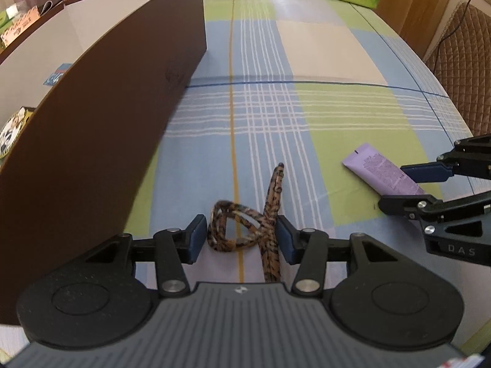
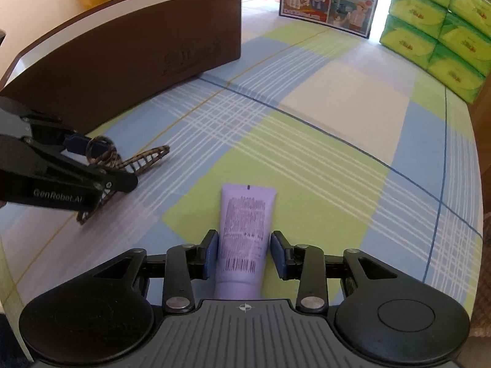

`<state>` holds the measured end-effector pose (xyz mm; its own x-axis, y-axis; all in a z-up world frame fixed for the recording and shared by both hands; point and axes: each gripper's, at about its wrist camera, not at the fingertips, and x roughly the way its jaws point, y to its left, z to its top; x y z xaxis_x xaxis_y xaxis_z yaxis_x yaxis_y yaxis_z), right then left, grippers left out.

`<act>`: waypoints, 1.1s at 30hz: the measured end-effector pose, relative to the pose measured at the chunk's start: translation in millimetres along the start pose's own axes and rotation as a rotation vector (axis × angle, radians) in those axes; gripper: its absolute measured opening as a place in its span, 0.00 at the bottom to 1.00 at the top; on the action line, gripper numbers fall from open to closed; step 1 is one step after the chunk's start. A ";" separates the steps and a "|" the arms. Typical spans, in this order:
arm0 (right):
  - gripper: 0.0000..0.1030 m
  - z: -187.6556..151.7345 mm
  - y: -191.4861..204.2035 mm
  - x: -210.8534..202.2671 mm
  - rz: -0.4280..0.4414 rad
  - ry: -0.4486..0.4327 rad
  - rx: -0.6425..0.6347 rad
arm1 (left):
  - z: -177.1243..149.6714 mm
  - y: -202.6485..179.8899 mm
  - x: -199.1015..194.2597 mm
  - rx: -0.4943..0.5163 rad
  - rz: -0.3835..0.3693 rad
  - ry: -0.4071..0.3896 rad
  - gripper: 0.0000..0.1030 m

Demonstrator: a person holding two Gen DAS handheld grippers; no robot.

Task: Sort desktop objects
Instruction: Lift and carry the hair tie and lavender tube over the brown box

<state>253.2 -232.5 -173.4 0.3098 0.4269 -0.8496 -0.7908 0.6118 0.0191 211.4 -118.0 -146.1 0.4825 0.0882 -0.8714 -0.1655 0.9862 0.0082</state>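
The step in hand looked like a double pick-up: each gripper sat low over its own thing on the desk, pads either side, neither grasp clearly made.

Nearest the left gripper (image 1: pixel 240 239), a leopard-print hair claw (image 1: pixel 245 225) lay between its narrow-set pads. The right pad (image 1: pixel 287 240) seemed to touch the claw's long arm, while the left pad stood just clear of the looped end, so the claw was not gripped.

The right gripper (image 2: pixel 244 253) straddled a lilac tube (image 2: pixel 244 230) that lay flat, its cap end toward the gripper and its crimped end pointing away. The left pad (image 2: pixel 211 253) was at the tube's edge; a slim gap showed at the other pad, so the jaws stood narrow but not clamped.

Both next moves would call for closing squarely and lifting without the thing twisting; the claw's open curved frame looked likelier to slip.

Farther off, ahead and to the left of both grippers, stood a brown box (image 2: pixel 129 49) with a white lining, the probable place for sorted things. Beyond it, at the far edge of the checked cloth (image 2: pixel 322 159), were green tissue packs (image 2: pixel 435 21).
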 end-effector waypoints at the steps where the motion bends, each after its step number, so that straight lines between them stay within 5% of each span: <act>1: 0.33 -1.7 -0.3 -1.8 0.001 -0.002 0.005 | 0.8 0.1 0.8 0.002 -0.002 -0.003 0.44; 22: 0.31 -24.1 46.1 -16.4 -0.027 0.076 0.077 | -37.8 3.1 -31.3 0.084 -0.109 0.017 0.35; 33: 0.31 -30.2 55.8 -18.0 -0.060 0.059 0.098 | -49.5 8.5 -32.1 0.141 -0.112 -0.034 0.40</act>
<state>187.6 -226.1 -172.9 0.3212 0.3493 -0.8802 -0.7154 0.6985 0.0161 151.9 -119.4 -142.4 0.5202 -0.0210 -0.8538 0.0121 0.9998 -0.0173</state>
